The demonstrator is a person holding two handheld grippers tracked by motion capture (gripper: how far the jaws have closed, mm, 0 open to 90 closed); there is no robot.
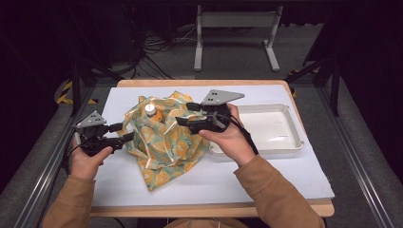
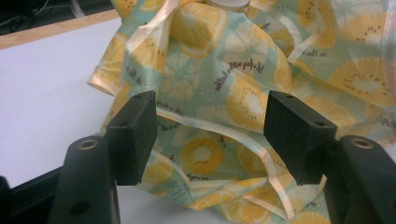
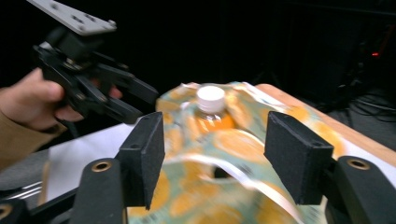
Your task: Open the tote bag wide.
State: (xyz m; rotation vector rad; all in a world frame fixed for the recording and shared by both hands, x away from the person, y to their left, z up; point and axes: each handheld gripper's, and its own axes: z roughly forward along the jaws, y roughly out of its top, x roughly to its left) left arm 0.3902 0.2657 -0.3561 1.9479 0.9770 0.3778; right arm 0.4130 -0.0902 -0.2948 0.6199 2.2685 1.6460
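Observation:
A cloth bag [image 1: 164,137] printed with yellow citrus slices stands bunched on the white mat, and a bottle with a white cap [image 1: 150,109] pokes out of its top. My left gripper [image 1: 126,132] is at the bag's left side, open. In the left gripper view the fabric [image 2: 224,84] lies just past the spread jaws [image 2: 210,130], with the pads off it. My right gripper [image 1: 183,114] hovers over the bag's right upper part, open. In the right gripper view the cap [image 3: 210,99] and the bag [image 3: 224,140] show beyond its jaws [image 3: 215,154], and the left gripper [image 3: 140,103] is farther off.
A shallow white tray [image 1: 294,123] sits on the right of the table, just behind my right hand. The white mat [image 1: 266,180] covers most of the wooden tabletop. Dark floor, cables and a grey stand lie beyond the far edge.

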